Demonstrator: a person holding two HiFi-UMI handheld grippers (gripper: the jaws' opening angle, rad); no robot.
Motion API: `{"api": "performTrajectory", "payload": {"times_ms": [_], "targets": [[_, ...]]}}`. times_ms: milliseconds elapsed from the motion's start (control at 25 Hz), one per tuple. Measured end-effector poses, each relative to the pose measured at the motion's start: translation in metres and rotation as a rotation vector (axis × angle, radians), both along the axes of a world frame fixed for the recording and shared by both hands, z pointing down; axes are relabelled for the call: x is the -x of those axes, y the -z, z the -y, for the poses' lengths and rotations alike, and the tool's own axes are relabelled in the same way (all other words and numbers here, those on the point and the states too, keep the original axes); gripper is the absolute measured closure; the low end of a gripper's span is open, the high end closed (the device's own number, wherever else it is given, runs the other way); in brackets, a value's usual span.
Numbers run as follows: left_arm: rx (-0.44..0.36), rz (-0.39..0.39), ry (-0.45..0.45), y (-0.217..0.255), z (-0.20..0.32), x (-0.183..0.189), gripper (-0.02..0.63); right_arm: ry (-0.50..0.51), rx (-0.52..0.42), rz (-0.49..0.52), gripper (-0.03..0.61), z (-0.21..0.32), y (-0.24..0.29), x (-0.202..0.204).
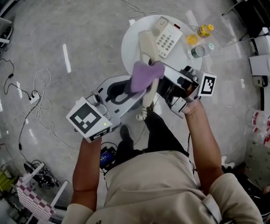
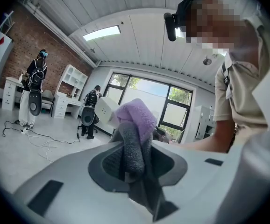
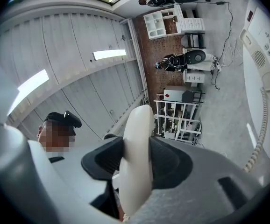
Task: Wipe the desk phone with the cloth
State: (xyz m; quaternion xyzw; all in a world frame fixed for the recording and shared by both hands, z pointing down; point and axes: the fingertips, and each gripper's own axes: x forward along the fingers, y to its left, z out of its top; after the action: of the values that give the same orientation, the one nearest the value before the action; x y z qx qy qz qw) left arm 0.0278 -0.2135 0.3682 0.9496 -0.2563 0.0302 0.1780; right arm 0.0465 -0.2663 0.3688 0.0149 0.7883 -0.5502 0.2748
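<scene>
Desk phone (image 1: 166,37) sits on the round white table (image 1: 128,55) at upper centre of the head view. Its handset (image 1: 145,45) is lifted off and clamped by the right gripper (image 1: 156,88). The purple cloth (image 1: 144,76), pinched by the left gripper (image 1: 125,91), lies against it.

Left gripper view: jaws squeezed on the cloth (image 2: 134,129) at centre.

Right gripper view: jaws closed round the handset (image 3: 137,162), the keypad body at upper right.

Wiping the handset seems under way; the keypad body likely remains.

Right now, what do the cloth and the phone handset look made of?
The cloth looks like soft pile fabric, probably microfibre: a fuzzy matte nap, purple on one face and grey on the other. The handset looks like hard moulded plastic: cream, smooth, with a faint sheen along its curve.
</scene>
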Motion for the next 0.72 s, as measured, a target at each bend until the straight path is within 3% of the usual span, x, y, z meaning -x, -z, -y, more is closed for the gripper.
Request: {"api": "performTrajectory", "payload": {"times_ms": [440,720], "targets": [[-0.016,-0.11,0.16,0.019,0.039,0.02,0.517,0.031,0.034,-0.008,0.403,-0.022,-0.012,0.004],[-0.019,-0.112,0.157,0.021,0.036,0.017,0.518,-0.019,0.042,-0.017,0.405,-0.027,-0.013,-0.006]]}}
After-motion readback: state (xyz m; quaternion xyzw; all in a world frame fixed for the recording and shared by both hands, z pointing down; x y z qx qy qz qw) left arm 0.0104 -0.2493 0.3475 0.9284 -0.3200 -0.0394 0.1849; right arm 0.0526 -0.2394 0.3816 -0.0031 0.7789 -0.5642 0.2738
